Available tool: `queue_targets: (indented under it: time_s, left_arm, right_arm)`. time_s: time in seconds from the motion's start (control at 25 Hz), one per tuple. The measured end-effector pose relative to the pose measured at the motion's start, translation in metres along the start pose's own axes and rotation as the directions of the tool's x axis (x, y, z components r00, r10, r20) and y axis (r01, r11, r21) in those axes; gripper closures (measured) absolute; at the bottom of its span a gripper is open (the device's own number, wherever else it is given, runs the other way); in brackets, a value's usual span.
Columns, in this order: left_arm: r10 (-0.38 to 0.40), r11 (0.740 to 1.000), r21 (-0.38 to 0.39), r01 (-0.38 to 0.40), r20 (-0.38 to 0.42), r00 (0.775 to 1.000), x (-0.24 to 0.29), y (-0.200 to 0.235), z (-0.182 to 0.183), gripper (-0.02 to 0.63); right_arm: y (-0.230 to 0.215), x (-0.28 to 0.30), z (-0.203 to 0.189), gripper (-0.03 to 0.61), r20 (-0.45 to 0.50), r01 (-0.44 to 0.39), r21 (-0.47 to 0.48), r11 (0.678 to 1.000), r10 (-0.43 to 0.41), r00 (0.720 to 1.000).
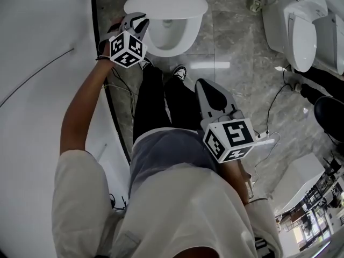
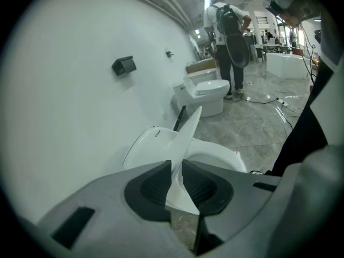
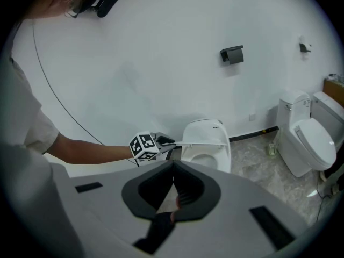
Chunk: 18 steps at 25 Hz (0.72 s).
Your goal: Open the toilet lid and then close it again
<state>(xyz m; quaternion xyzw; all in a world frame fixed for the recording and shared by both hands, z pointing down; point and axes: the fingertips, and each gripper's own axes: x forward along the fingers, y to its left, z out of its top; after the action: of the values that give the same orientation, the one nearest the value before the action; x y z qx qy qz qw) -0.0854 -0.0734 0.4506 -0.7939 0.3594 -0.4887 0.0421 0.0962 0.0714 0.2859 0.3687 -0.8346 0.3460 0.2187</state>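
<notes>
**Left gripper holds the toilet lid partway up**

The left gripper (image 1: 138, 21) reaches to the far end of the scene. Its jaws are narrowly parted and clamped on the left edge of the toilet lid (image 1: 166, 4). The left gripper view shows the thin white lid (image 2: 185, 138) pinched between the two dark pads (image 2: 153, 184). The lid is raised off the toilet bowl (image 1: 171, 39), and it hangs roughly level above the bowl's far half. The near part of the open bowl shows beneath it. From the right gripper view the lid (image 3: 201, 142) reads as a thin, flat strip in front of the toilet's upright back.

The right gripper (image 1: 204, 87) is held low and near the person's legs, well apart from the toilet. Its jaws are pressed together with nothing between them (image 3: 173, 168).

A second toilet (image 1: 301, 31) stands to the right on the marble floor (image 1: 236, 42). A black holder (image 3: 232, 54) is fixed to the white wall.
</notes>
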Motion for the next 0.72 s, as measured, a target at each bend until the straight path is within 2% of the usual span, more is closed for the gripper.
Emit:
queue_targets:
  time_s: [0.28, 0.72]
  left_arm:
    - [0.019, 0.998, 0.058, -0.018, -0.025, 1.0, 0.001, -0.023, -0.01, 0.558]
    - [0.004, 0.996, 0.093, 0.0, -0.043, 0.999, 0.006, -0.056, -0.026, 0.558]
  right_arm:
    - [-0.006, 0.012, -0.014, 0.568, -0.032, -0.007, 0.011, 1.0, 0.008, 0.999]
    - [-0.022, 0.03, -0.032, 0.568, -0.067, -0.002, 0.065, 0.998, 0.006, 0.998]
